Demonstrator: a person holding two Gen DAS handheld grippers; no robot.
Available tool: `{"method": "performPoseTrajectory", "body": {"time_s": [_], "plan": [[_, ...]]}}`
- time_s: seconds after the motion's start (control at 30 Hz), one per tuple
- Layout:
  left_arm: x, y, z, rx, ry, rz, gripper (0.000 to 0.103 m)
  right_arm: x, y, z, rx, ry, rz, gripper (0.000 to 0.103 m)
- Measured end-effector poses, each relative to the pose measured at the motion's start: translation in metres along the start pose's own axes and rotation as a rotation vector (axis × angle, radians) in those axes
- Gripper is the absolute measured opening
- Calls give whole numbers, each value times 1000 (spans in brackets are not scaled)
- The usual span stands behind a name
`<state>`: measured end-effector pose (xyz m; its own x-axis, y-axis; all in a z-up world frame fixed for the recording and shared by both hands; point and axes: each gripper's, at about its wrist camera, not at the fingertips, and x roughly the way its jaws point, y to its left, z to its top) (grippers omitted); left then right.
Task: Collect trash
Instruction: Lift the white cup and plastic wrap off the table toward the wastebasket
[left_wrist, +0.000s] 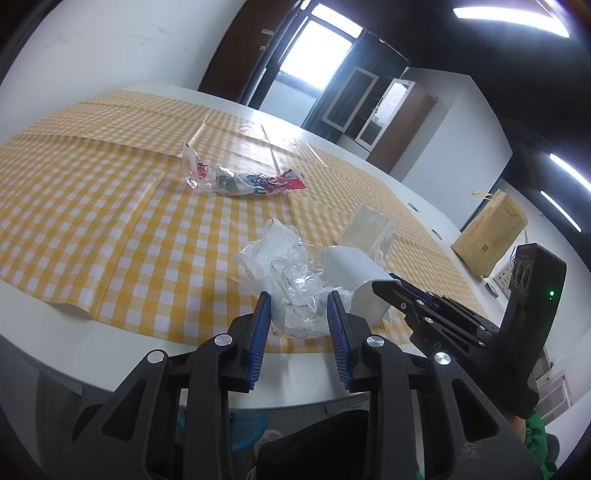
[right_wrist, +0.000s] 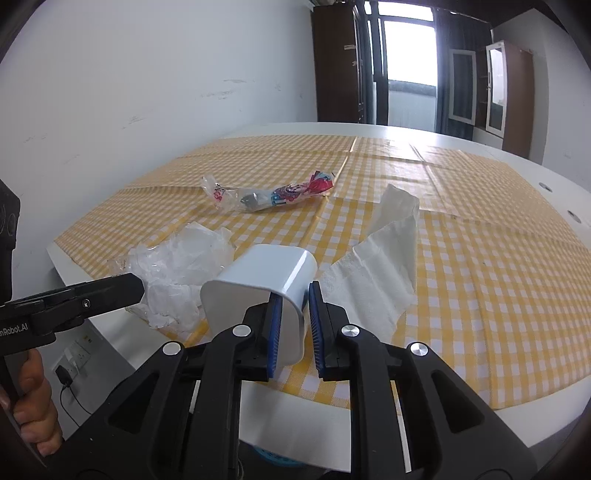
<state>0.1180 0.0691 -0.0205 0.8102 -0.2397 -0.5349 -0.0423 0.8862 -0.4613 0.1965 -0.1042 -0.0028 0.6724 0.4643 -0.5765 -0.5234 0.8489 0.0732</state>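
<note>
Crumpled clear and white plastic (left_wrist: 295, 291) lies at the near edge of the yellow checked cloth (left_wrist: 110, 206). My left gripper (left_wrist: 300, 317) is shut on it, and a blue pad presses each side. A white cup (right_wrist: 258, 280) lies on its side beside the plastic, mouth toward me. My right gripper (right_wrist: 295, 328) straddles the cup's rim wall, one pad inside the mouth. A thin gap shows at the outer pad, so it is open. A white paper napkin (right_wrist: 384, 266) lies right of the cup. A colourful clear wrapper (right_wrist: 266, 194) lies farther back.
The white table's edge (right_wrist: 369, 435) runs just under both grippers. A brown paper bag (left_wrist: 487, 236) stands at the table's far right. A hand (right_wrist: 33, 406) holds the left gripper's handle. A wall socket with a plug (right_wrist: 74, 362) is low on the left.
</note>
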Motion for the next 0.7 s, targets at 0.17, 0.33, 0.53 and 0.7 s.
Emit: {"method": "performPoseTrajectory", "body": {"time_s": [0.17,0.33,0.53,0.7], "plan": [[-7,1,-3,1,-8,4,31,-10,11,-5,-50,-8,-15,11],[-11,2,-6,-2,-11,0,31,-15,12,-9,-33,-5,-2,13],[-13,3,-9,1,-6,-4,31,-22,12,-13,-41,-11,-9,23],[-13,5,-8,-3,-7,-6,31,-20,13,-14,-43,-6,-7,31]]}}
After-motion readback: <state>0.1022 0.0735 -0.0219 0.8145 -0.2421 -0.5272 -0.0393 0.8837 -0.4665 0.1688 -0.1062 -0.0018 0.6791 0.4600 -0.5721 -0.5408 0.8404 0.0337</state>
